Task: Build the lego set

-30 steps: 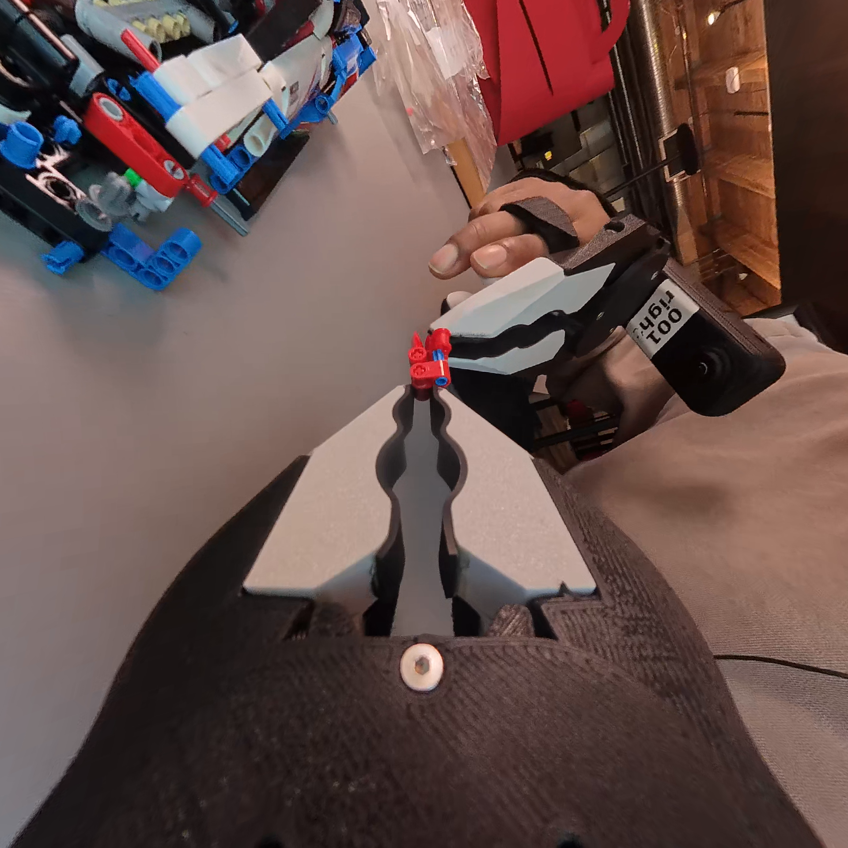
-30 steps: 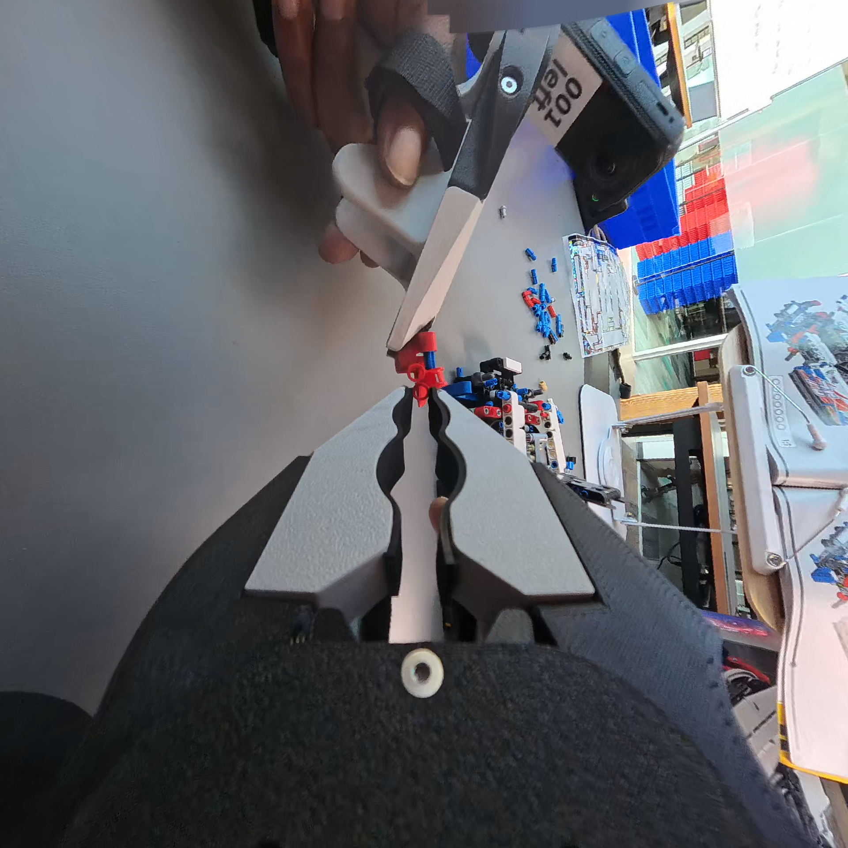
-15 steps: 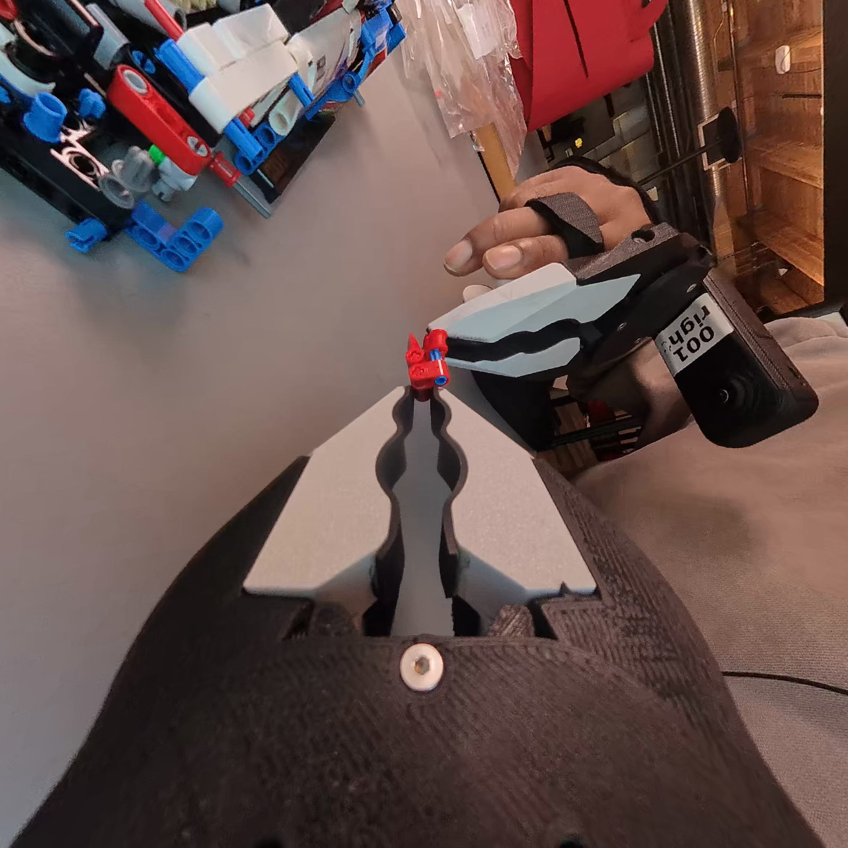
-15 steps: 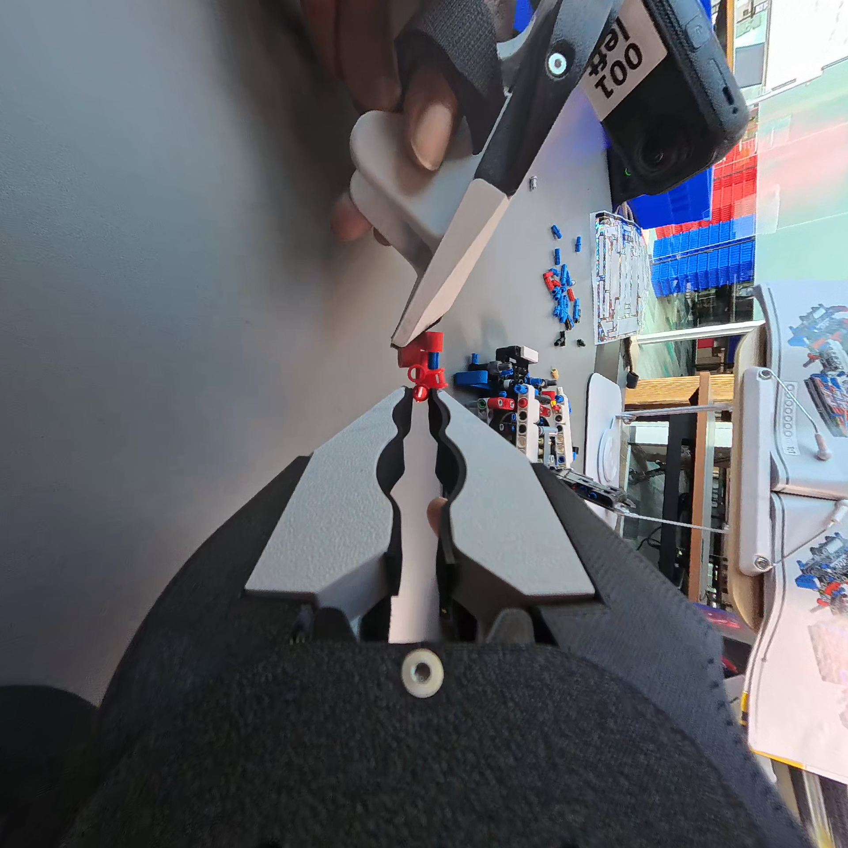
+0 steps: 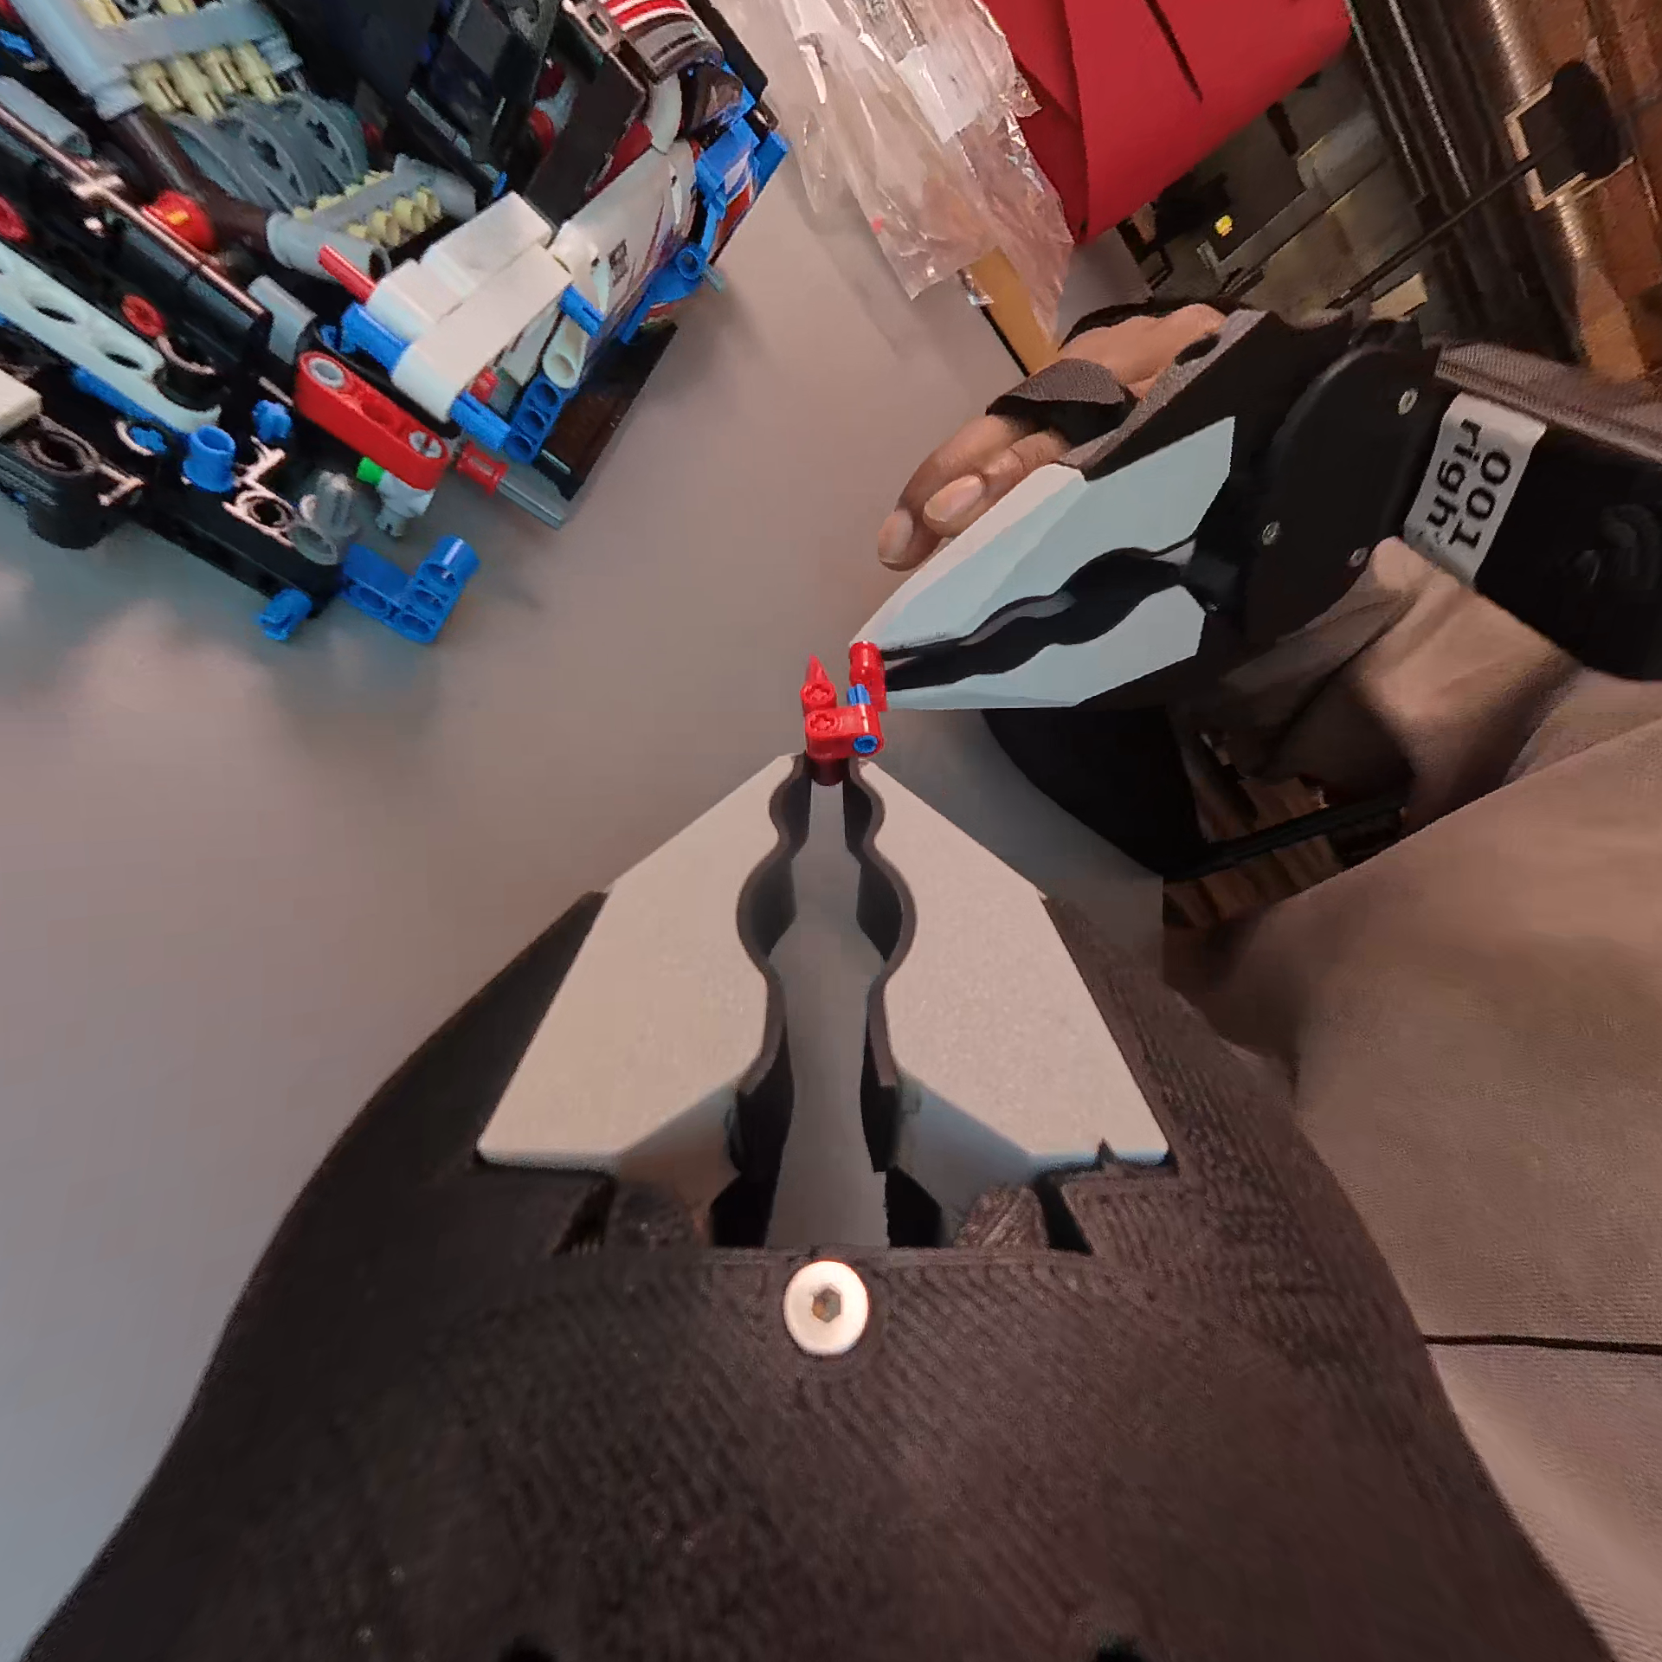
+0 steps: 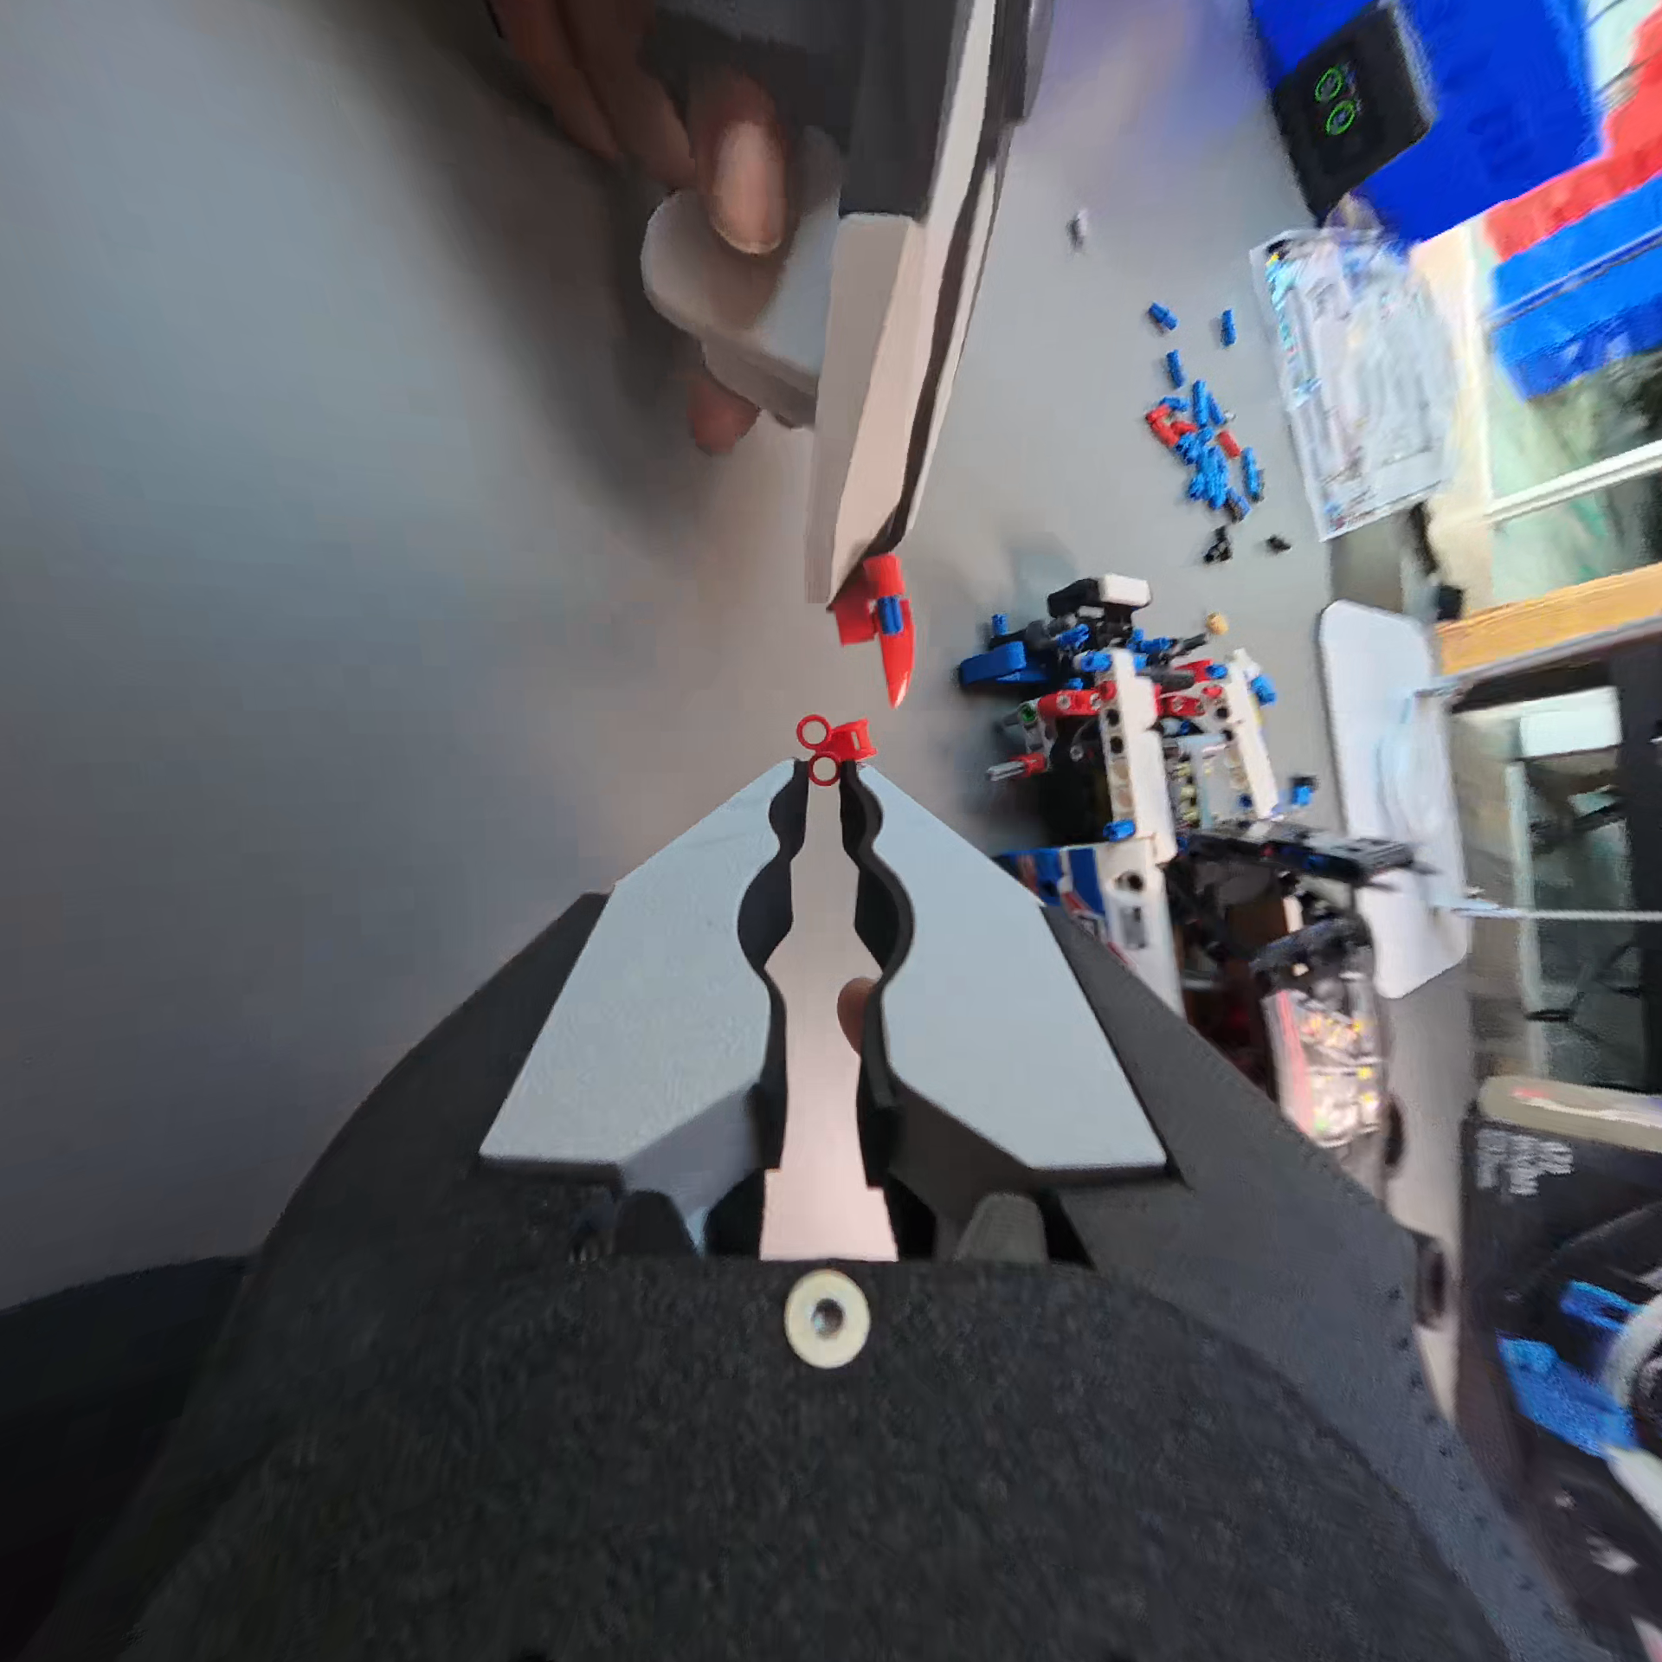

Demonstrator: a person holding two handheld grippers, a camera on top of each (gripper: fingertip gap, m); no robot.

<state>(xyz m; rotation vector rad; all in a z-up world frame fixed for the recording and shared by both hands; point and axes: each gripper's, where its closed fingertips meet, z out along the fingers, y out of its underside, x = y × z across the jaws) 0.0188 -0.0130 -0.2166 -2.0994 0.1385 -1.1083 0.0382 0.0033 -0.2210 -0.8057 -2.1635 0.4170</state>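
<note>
Left gripper (image 5: 826, 772): jaws closed on a small red connector with blue pin (image 5: 838, 727), held at the tips in the centre of the left wrist view. In the right wrist view the same gripper (image 6: 854, 589) enters from the top and its piece shows a pointed red tip.

Right gripper (image 6: 826, 772): jaws pinched on a small red connector with round holes (image 6: 832, 745), at frame centre. In the left wrist view it (image 5: 877, 670) reaches in from the right, a person's hand (image 5: 1007, 468) behind it.

The two small parts stand close but apart in the right wrist view; from the left wrist view I cannot tell whether they touch.

The partly built Lego vehicle (image 5: 378, 297) sits on the grey table (image 5: 225, 854) at upper left of the left wrist view. Loose blue pins (image 6: 1201, 432) lie at upper right of the right wrist view.

Judgement: the step in hand is joining two small parts in mid-air into a sub-assembly. The next move calls for lining the blue pin with a round hole, then pressing straight in with both grips firm. Risk: a slip drops a part.
</note>
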